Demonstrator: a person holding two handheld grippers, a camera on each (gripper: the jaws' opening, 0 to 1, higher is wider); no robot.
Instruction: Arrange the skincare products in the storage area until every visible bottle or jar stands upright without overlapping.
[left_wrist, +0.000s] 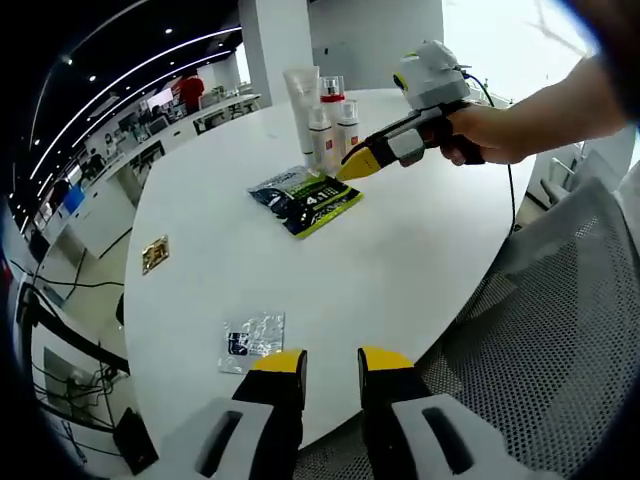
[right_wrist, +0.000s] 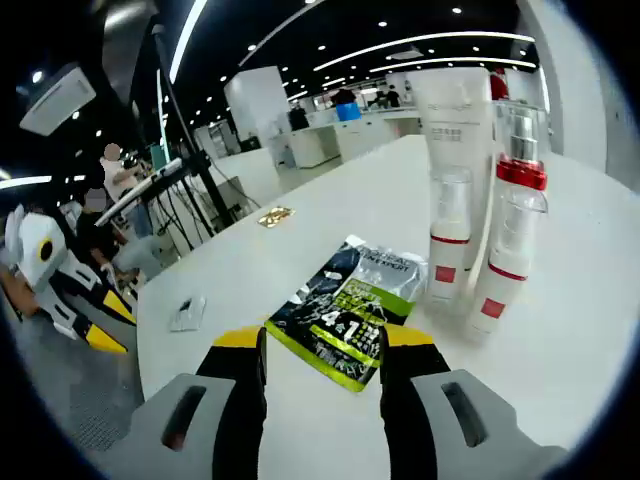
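Several skincare containers stand upright in a tight group on the white round table (left_wrist: 420, 250): a tall white tube (left_wrist: 302, 95) (right_wrist: 455, 110), a small clear-capped bottle (right_wrist: 448, 250) and a red-banded pump bottle (right_wrist: 508, 255) (left_wrist: 347, 125). A green and black sachet (left_wrist: 305, 198) (right_wrist: 350, 305) lies flat in front of them. My right gripper (right_wrist: 322, 345) (left_wrist: 360, 162) is open just by the bottles, its jaws either side of the sachet's near corner. My left gripper (left_wrist: 330, 362) is open and empty at the table's near edge.
A small clear packet (left_wrist: 252, 340) (right_wrist: 187, 312) lies near the left gripper, and a small gold item (left_wrist: 154, 253) (right_wrist: 275, 215) sits by the table's edge. A mesh chair (left_wrist: 560, 330) stands beside the table. People and desks fill the background.
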